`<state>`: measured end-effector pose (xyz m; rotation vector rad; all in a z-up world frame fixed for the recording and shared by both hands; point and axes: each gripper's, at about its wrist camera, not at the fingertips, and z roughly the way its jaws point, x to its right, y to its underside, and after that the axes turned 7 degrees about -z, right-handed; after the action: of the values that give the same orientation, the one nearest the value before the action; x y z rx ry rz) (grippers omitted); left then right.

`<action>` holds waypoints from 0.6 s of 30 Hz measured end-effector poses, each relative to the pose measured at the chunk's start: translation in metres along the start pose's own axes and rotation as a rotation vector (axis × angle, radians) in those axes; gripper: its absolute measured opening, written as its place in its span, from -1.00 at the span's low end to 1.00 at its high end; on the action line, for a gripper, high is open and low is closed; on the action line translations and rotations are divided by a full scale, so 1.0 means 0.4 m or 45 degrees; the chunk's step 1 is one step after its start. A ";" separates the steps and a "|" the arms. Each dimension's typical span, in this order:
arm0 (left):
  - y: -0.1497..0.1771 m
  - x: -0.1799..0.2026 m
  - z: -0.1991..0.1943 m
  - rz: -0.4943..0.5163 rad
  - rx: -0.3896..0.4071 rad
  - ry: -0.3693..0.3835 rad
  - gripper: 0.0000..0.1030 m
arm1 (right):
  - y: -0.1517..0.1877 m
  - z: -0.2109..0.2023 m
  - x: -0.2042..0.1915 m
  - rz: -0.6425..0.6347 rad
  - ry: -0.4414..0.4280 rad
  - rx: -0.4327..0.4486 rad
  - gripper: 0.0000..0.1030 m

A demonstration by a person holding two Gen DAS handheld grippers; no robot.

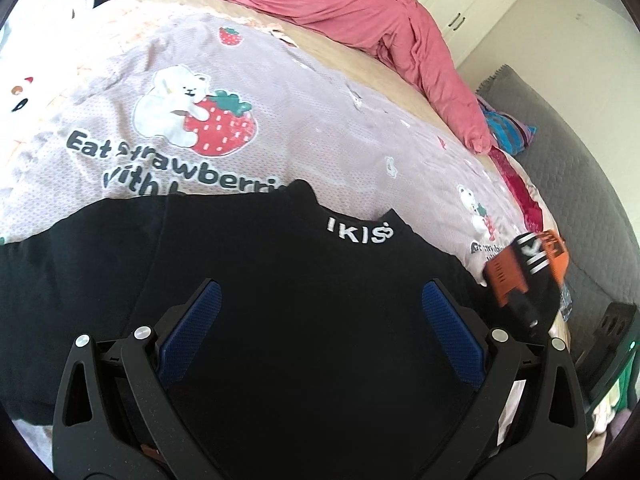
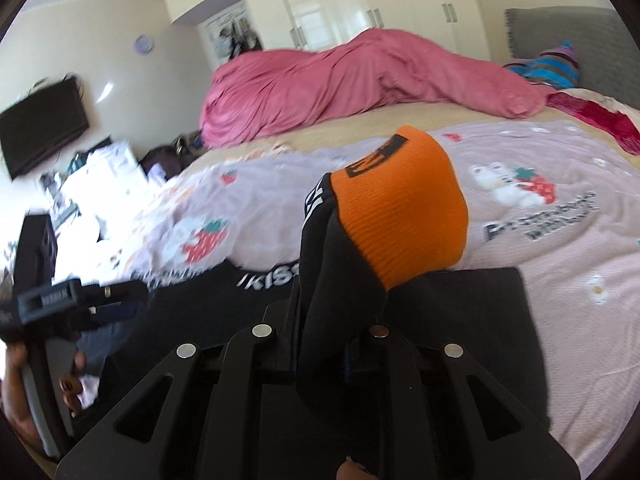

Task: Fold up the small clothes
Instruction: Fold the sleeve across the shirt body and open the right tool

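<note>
A bed (image 1: 360, 92) carries a strawberry-print blanket (image 1: 304, 128) and a pink duvet (image 2: 360, 80). A black garment (image 1: 280, 280) lies flat on the blanket under the spread left gripper (image 1: 320, 300). The right gripper (image 2: 320, 340) pinches an orange-and-black sock (image 2: 400, 208), lifted above the garment.

The bed (image 1: 328, 120), under a strawberry-print cover, carries a black garment (image 1: 280, 280) and pink duvet (image 1: 360, 12).

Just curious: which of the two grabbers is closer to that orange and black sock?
Right. The right gripper is clamped on the sock; the left gripper hangs open over the black garment beside it.
</note>
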<state>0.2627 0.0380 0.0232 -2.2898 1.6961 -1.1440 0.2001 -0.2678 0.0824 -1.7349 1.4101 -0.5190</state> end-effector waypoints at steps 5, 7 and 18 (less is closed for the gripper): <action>-0.003 -0.022 0.008 -0.036 -0.019 0.006 0.84 | 0.039 0.048 -0.065 -0.085 -0.054 -0.082 -0.61; -0.001 -0.026 0.013 -0.041 -0.029 0.005 0.84 | 0.053 0.064 -0.088 -0.117 -0.069 -0.108 -0.55; 0.034 -0.029 0.067 -0.061 -0.141 0.038 0.84 | 0.075 0.032 -0.121 -0.120 -0.243 -0.134 0.17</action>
<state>0.2664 0.0330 -0.0084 -2.4023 1.7671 -1.1259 0.1775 -0.2191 0.0596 -1.8887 1.2447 -0.3241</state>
